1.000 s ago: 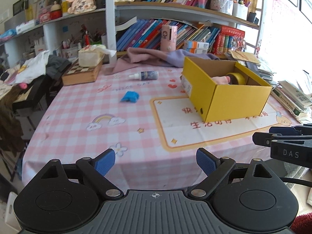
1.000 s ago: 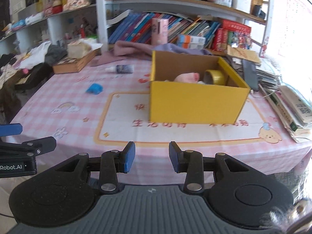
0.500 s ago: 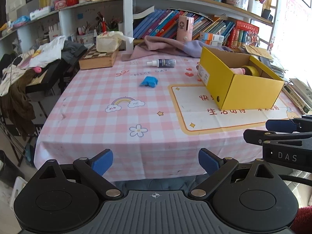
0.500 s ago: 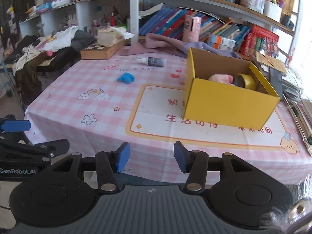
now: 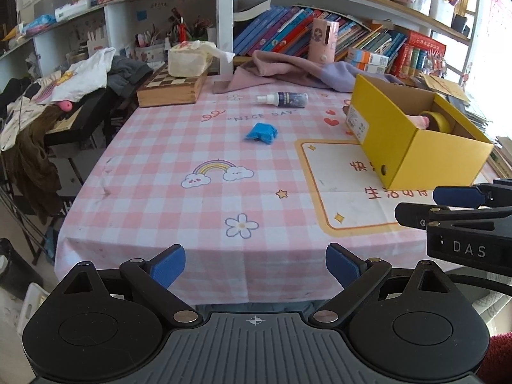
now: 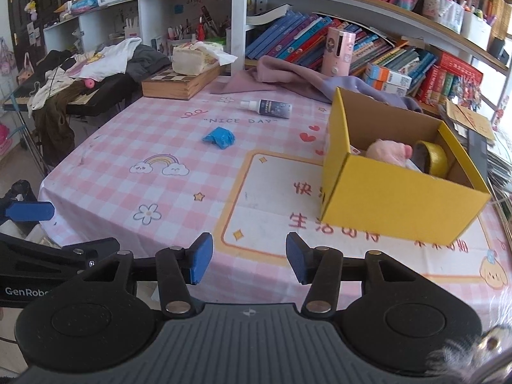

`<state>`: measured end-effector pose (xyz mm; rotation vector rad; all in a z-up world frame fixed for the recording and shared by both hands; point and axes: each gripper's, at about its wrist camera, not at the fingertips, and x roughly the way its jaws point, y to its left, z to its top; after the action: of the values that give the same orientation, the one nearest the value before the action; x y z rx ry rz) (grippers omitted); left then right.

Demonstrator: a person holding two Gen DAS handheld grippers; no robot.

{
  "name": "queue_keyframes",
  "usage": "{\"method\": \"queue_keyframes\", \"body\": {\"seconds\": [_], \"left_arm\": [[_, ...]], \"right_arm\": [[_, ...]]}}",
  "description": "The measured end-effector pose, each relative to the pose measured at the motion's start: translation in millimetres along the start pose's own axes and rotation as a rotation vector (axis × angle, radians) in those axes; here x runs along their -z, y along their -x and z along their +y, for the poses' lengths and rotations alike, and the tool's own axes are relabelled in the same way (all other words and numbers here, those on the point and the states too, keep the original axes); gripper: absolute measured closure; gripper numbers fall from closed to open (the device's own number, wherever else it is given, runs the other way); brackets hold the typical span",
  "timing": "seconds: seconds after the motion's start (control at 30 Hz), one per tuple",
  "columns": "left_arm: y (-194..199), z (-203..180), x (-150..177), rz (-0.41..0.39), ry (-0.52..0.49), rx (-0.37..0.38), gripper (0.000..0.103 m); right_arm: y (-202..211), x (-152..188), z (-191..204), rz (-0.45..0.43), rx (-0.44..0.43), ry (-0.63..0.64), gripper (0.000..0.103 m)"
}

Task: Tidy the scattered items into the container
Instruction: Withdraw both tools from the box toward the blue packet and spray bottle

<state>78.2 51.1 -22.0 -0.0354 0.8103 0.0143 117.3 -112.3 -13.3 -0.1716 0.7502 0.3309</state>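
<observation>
Both claws have drawn back past the counter's (image 5: 153, 192) near edge. Left claw (image 5: 255, 264) gapes wide, empty; right claw (image 6: 249, 258) half open, empty. Blue wad (image 5: 260, 132) lies left of the box (image 5: 444, 156), bottle (image 5: 283, 99) beyond it. Reach the wad low, pinch its middle.

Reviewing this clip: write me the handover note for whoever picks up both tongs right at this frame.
Left tongs: open, empty, at the near table edge.
Right tongs: open, empty, also back at the near edge.
Yellow cardboard box: stands open on the right of the pink checked tablecloth; already holds a pink soft item and a yellow tape roll.
Left to do: the crumpled blue wrapper lies mid-table, and the small dark spray bottle lies on its side beyond it. Both are apart from the box and untouched.
Suggested next: the wrapper looks nearer, probably for the left tongs.
</observation>
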Motion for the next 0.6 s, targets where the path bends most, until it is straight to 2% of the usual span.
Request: {"method": "queue_keyframes", "body": {"seconds": [0.2, 0.6], "left_arm": [[-31, 1, -17, 0.017, 0.007, -0.004, 0.007], [-89, -7, -75, 0.002, 0.017, -0.019, 0.007]], "right_arm": [[-32, -22, -11, -0.002, 0.008, 0.009, 0.054], [-104, -99, -42, -0.013, -0.053, 0.028, 0.052]]}}
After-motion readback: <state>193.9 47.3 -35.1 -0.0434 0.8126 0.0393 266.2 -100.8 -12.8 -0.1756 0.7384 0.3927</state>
